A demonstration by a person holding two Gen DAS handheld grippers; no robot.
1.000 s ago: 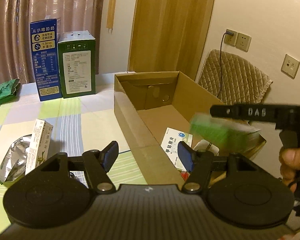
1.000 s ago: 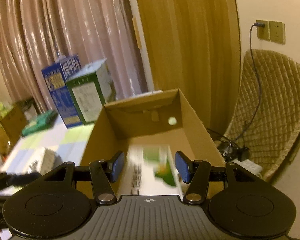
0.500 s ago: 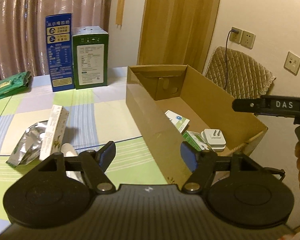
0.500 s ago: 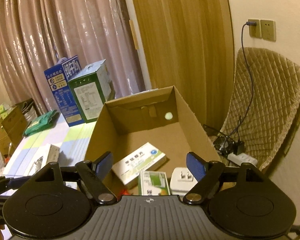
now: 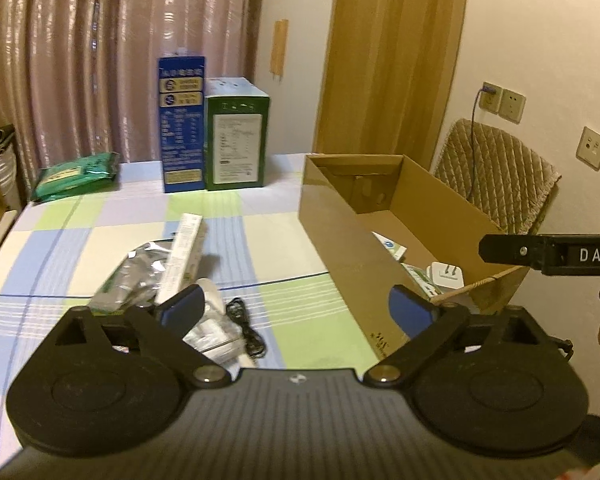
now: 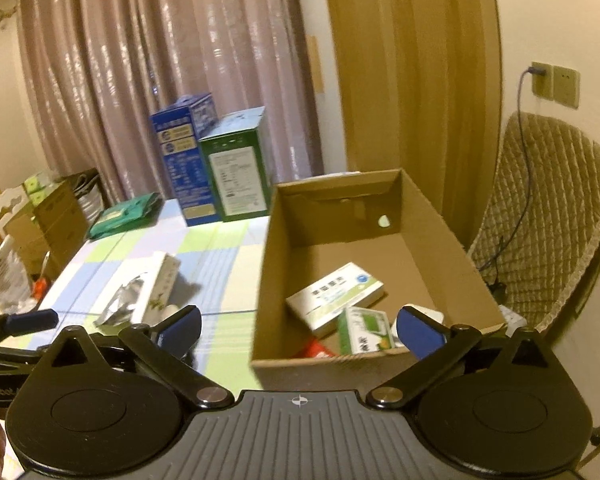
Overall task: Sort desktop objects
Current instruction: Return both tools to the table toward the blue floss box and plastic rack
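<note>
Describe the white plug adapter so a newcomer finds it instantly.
Find the open cardboard box at the table's right edge. Inside at its near end, beside two green-and-white packets, lies the adapter: plain white, unprinted, with two metal prongs.

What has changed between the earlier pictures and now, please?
The right gripper let go of a green and white box, which now lies in the cardboard box as the small green box. Both it and the left gripper have drawn back, their jaws opening with nothing between them. The flat medicine box, white plug adapter and table clutter stayed put.
</note>
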